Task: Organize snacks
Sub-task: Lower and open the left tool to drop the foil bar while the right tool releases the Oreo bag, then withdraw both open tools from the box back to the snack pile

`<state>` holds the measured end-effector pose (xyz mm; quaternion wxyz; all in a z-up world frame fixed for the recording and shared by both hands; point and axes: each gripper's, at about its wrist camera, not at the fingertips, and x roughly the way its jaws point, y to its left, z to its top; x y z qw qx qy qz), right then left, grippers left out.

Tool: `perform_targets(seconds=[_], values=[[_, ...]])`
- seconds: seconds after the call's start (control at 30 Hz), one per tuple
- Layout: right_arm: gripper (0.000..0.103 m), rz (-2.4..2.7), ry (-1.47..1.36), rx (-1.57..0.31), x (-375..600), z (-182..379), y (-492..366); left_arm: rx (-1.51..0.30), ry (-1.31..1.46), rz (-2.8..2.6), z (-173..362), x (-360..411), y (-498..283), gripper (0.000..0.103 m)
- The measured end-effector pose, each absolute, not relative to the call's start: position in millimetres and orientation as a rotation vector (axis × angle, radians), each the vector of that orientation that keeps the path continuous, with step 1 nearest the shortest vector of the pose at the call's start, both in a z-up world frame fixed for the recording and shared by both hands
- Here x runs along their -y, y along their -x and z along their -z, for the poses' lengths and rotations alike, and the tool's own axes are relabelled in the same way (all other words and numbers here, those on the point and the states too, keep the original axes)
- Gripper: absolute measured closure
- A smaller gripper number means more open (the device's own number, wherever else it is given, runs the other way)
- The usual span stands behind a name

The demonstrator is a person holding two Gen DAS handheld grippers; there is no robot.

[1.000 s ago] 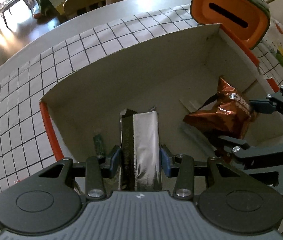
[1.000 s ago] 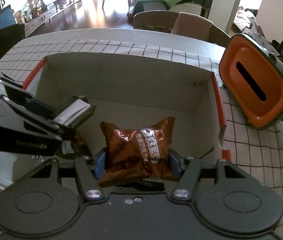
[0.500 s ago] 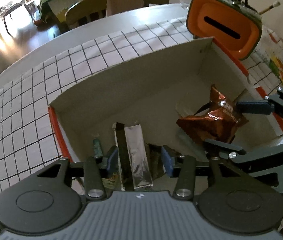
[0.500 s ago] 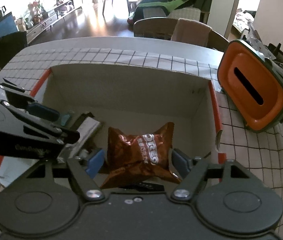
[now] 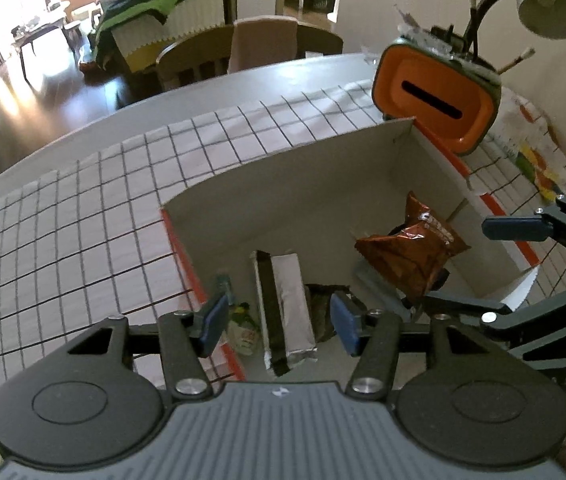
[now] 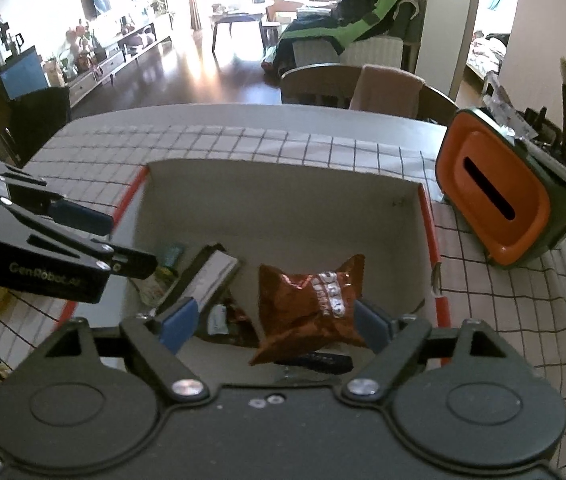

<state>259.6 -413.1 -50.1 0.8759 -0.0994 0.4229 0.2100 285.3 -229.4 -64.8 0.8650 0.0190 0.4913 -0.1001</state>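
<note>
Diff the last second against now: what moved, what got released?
Both grippers let go. The left gripper had been opening and dropped the silver bar; the right gripper had been opening and dropped the brown Oreo packet. Both snacks now lie loose in the box, pads clear of them, and both grippers have pulled up and back. Box and orange holder stayed put.

The left gripper (image 6: 131,240), seen left of the right tongs, bears the brand "GenRobot.ai" along its arm.
</note>
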Motion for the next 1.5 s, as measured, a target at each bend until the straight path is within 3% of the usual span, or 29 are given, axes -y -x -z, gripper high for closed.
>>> perform_targets(seconds=[0.33, 0.47, 0.73, 0.93, 1.5], values=[[0.018, -0.460, 0.154, -0.821, 388.6, 20.4, -222.6, -0.919, -0.033, 0.242, 37.8, 193.3, -239.1, 0.038], [0.007, -0.484, 0.115, -0.795, 375.0, 12.1, -207.9, -0.885, -0.019, 0.243, 31.3, 173.0, -219.1, 0.035], [0.007, -0.540, 0.064, -0.775, 332.5, 9.0, -183.0, -0.846, 0.012, 0.228, 28.1, 126.7, -179.3, 0.025], [0.000, -0.549, 0.038, -0.775, 300.9, 18.1, -171.5, -0.843, 0.036, 0.198, 35.8, 87.5, -157.4, 0.021], [0.000, -0.589, 0.053, -0.865, 201.6, 60.0, -149.5, -0.896, -0.023, 0.241, 74.2, -51.3, -113.4, 0.020]])
